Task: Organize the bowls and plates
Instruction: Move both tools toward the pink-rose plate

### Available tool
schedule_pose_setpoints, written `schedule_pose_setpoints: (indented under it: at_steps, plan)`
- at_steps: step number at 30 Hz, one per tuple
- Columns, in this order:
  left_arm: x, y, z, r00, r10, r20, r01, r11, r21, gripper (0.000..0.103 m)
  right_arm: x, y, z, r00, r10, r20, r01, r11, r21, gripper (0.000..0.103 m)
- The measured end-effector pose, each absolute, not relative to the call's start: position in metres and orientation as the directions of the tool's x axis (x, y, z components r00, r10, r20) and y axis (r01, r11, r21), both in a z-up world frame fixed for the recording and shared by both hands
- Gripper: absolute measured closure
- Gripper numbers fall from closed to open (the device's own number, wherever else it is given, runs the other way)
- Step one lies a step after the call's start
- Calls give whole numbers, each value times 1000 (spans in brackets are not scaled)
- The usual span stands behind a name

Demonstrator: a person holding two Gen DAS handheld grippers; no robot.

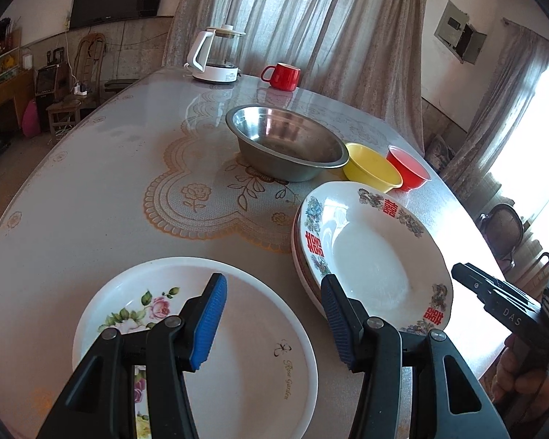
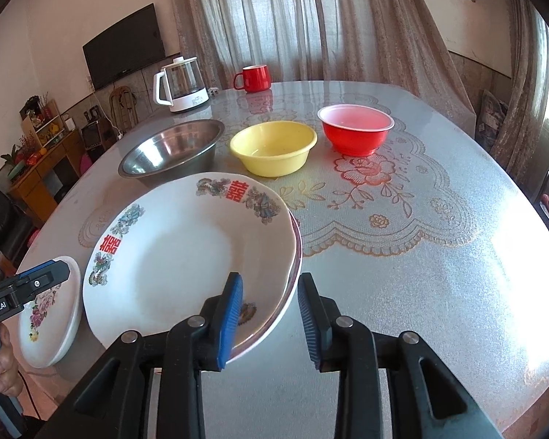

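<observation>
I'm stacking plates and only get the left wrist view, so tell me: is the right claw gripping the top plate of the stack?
Observer: No. The right claw is open; the top plate shows its near rim between the fingers, unpressed.
Operator: The yellow and red bowls overlap here. Do they touch?
Observer: No. The yellow bowl and the red bowl stand apart, with table showing between them.

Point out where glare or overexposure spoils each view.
Left wrist view: window light blows out the table edge at right, beside the stacked plates. Right wrist view: a white patch washes out the tablecloth's right side; the steel bowl mirrors the room. Both views bend straight edges.
</observation>
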State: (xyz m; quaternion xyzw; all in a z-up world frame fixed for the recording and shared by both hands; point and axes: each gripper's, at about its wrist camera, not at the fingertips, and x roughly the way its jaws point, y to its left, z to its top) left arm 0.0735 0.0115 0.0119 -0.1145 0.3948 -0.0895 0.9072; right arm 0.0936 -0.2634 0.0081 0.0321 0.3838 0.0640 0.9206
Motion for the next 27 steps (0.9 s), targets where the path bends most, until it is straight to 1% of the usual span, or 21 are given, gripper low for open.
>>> schedule_pose_setpoints:
  at_steps: [2,4,8,11,15,19,20,24,27]
  plan:
    - [70,17,12,679,-241,-693,60,959,-275,49,90,-262,13,715,144,-684,-98,989,106,70]
    - [66,26,13,685,-231,-691,43,960,-278,49,85,-259,19,730,175,-660,-123,985,125,70]
    - [57,46,14,705,-193,-683,-1,962,-273,49,76,-244,31,718,323,-617,-264,946,187,70]
    - [51,63,14,719,-158,-677,-44,961,-272,49,72,-222,31,631,483,-607,-406,872,273,70]
    - [42,87,11,727,-121,-676,-99,956,-277,49,63,-183,24,499,609,-617,-541,775,328,70]
    - [32,108,4,728,-102,-678,-134,948,-287,50,56,-146,8,391,650,-651,-609,714,346,74]
    - [30,112,1,725,-102,-681,-139,947,-290,50,57,-141,2,374,650,-661,-610,710,353,76]
    - [22,120,-14,708,-98,-699,-147,948,-282,53,60,-123,-16,326,639,-696,-604,708,367,78]
    - [17,123,-23,701,-130,-701,-127,945,-303,53,62,-116,-26,309,615,-726,-594,721,357,78]
